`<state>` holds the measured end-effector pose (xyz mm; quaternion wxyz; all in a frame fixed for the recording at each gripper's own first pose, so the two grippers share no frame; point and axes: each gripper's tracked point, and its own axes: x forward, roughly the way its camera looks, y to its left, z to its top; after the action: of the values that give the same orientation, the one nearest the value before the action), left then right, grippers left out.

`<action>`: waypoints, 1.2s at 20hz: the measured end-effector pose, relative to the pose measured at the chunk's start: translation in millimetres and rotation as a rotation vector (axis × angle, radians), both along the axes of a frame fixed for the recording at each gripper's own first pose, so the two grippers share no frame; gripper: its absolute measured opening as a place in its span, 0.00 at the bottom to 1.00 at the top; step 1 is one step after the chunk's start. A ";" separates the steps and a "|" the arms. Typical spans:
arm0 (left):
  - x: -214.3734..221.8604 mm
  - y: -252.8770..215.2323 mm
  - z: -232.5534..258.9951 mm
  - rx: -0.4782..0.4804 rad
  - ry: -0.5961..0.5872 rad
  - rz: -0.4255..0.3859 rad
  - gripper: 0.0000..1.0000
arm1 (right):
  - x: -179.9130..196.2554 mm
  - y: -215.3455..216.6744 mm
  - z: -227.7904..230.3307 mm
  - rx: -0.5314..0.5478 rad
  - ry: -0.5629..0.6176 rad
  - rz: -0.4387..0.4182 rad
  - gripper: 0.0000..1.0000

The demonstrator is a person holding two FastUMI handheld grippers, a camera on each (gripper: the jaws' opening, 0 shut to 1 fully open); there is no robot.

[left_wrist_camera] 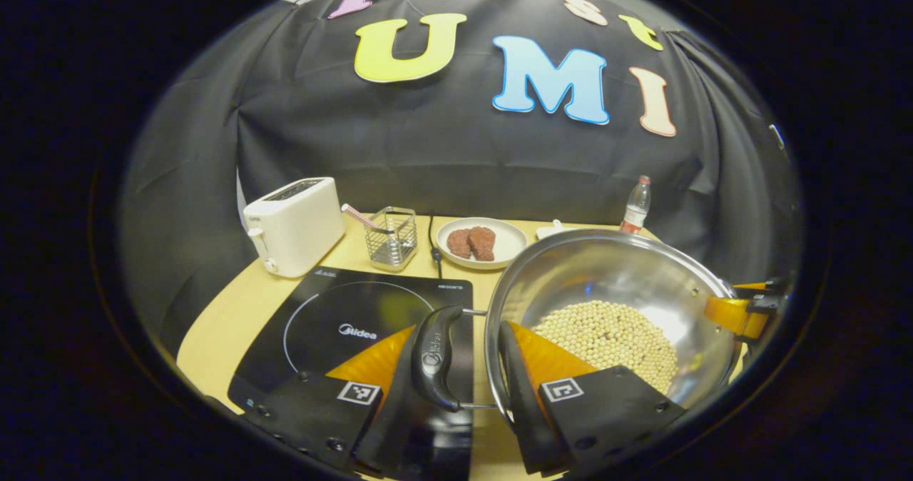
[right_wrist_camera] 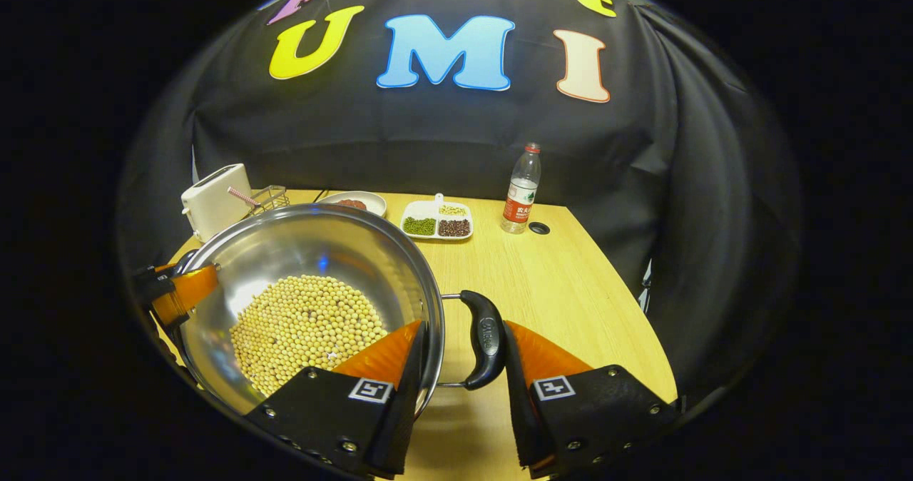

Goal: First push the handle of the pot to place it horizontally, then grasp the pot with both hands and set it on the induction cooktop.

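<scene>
Left gripper view: left gripper (left_wrist_camera: 463,367) pinching the pot (left_wrist_camera: 606,281)'s near handle (left_wrist_camera: 436,356) beside the induction cooktop (left_wrist_camera: 356,324); right gripper view: right gripper (right_wrist_camera: 460,367) pinching the other handle (right_wrist_camera: 485,338), table (right_wrist_camera: 570,281) beyond, cooktop unseen, so uneven lift likely spilling soybeans (right_wrist_camera: 307,324).

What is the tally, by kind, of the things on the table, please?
Pot: 1
Induction cooktop: 1
Toaster: 1
Wire basket: 1
Plate: 1
Divided tray: 1
Bottle: 1
Total: 7

"Midea" on induction cooktop (left_wrist_camera: 356,317); perhaps handle (left_wrist_camera: 435,360)
</scene>
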<state>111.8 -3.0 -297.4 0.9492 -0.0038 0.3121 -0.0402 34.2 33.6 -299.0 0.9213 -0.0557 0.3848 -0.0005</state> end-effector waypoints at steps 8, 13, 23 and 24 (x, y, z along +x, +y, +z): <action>20.2 64.7 -5.9 -0.006 0.007 -0.048 0.68 | -9.0 62.5 -1.6 -0.008 0.009 -0.056 0.57; 30.4 105.0 -15.4 -0.008 0.014 -0.061 0.64 | -7.9 101.1 -5.7 -0.016 0.017 -0.077 0.57; 52.2 190.9 -41.6 0.006 0.052 -0.030 0.64 | 6.9 177.4 -26.8 -0.015 0.061 -0.047 0.57; 55.1 198.8 -43.2 0.010 0.053 -0.025 0.64 | 9.8 184.6 -29.6 -0.012 0.065 -0.042 0.57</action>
<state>166.9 195.7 -340.6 0.9400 0.0035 0.3373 -0.0503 44.0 218.3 -328.6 0.9078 -0.0530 0.4156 -0.0204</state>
